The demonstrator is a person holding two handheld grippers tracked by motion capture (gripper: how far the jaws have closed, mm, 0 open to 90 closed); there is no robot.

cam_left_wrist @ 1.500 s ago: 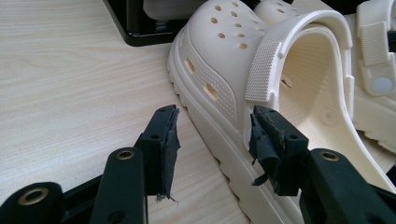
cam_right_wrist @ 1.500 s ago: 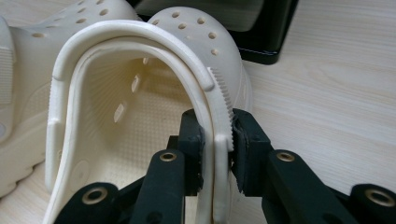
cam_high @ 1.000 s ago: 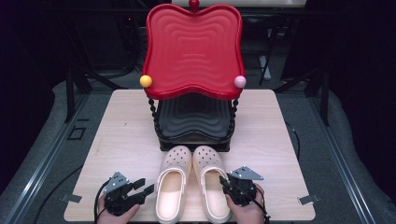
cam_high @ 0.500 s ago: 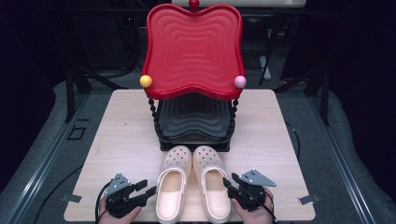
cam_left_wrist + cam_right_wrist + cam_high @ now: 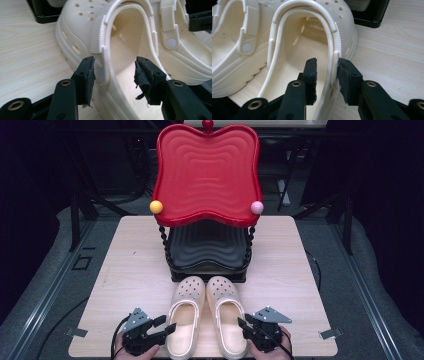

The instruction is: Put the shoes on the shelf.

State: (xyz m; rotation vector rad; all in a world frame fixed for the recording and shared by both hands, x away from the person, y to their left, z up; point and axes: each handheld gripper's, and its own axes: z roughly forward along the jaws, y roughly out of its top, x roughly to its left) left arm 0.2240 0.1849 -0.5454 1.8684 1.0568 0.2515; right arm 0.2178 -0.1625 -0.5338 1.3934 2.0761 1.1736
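The left gripper [image 5: 113, 72] is gaping around the left clog's [image 5: 184, 320] wall while the right gripper [image 5: 327, 72], jaws just closing, is straddling the right clog's [image 5: 227, 317] rim

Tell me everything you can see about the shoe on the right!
The right shoe is a cream, rubbery-looking clog with small holes over the toe and a ribbed strap. It lies flat on the wooden table, toe toward the black stand, beside its twin. The right hand-held gripper straddles its outer rim.
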